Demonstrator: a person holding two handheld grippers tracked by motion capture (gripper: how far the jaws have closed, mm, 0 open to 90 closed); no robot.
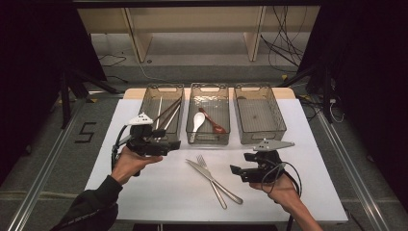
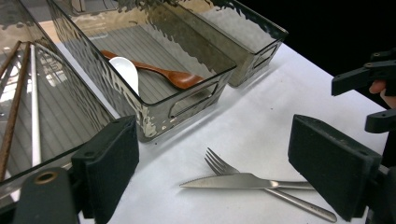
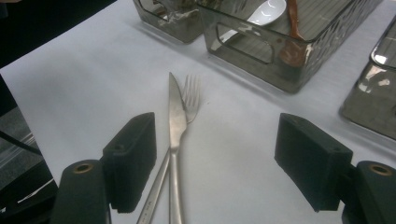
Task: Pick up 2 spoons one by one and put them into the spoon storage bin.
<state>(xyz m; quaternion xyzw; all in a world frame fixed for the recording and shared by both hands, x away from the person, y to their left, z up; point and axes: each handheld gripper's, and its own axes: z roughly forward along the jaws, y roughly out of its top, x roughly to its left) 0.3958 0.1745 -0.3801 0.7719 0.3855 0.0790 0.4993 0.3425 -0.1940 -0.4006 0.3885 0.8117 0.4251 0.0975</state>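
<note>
Sorting looks partly done: chopsticks and spoons sit in the smoked plastic bins point(image 1: 208, 137). The steel knife point(image 1: 211, 179) and steel fork point(image 1: 210, 180) lie crossed at lower centre, between the wide, empty left gripper point(image 1: 169, 144) and right gripper point(image 1: 236, 170).

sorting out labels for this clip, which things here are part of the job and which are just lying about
Part of the job:
- knife and fork, crossed on the table
- three bins: left bin with chopsticks, middle bin with spoons, right bin empty
- left gripper and right gripper, both open

Lying about:
- cables on the floor
- wooden frame behind the table
</note>
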